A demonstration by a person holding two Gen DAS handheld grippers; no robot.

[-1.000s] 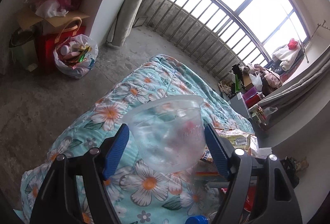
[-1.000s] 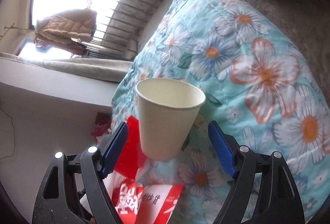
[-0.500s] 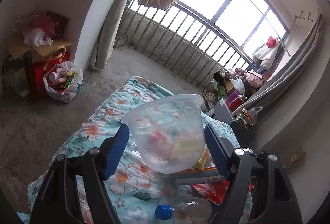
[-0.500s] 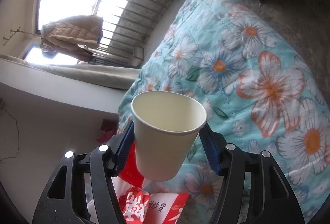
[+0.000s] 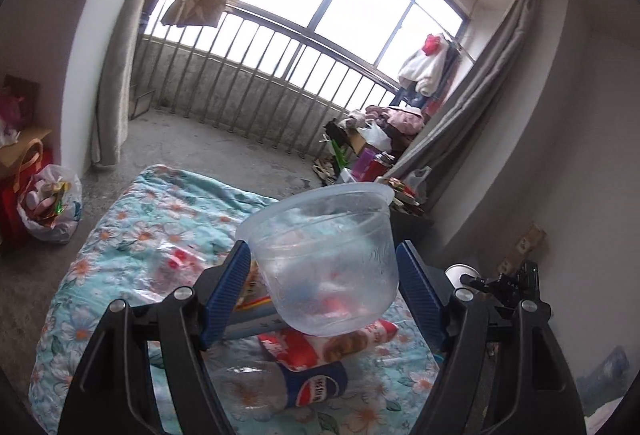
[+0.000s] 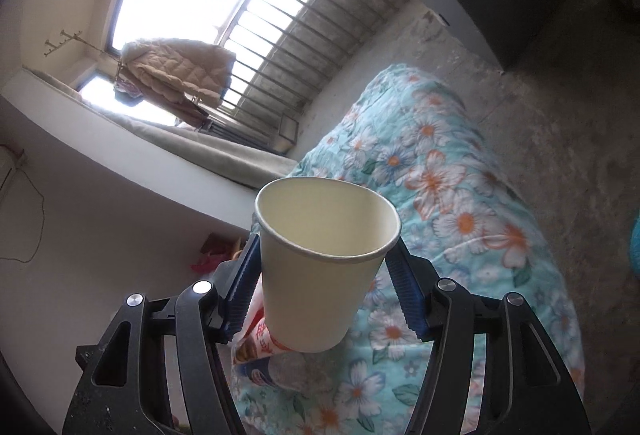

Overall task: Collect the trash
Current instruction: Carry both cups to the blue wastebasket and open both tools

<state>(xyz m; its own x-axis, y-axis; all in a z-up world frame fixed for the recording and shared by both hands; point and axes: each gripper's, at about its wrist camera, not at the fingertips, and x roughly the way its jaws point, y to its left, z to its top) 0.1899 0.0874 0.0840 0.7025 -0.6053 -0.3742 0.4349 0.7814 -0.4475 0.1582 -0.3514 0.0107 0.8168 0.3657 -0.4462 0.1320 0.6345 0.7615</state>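
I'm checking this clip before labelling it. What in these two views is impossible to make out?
- Left wrist: wrappers behind the clear plastic tub are smeared by its cloudy wall.
- Left wrist: the bottle label is partly hidden by the left gripper.
- Right wrist: snack packet print is hidden by the paper cup.
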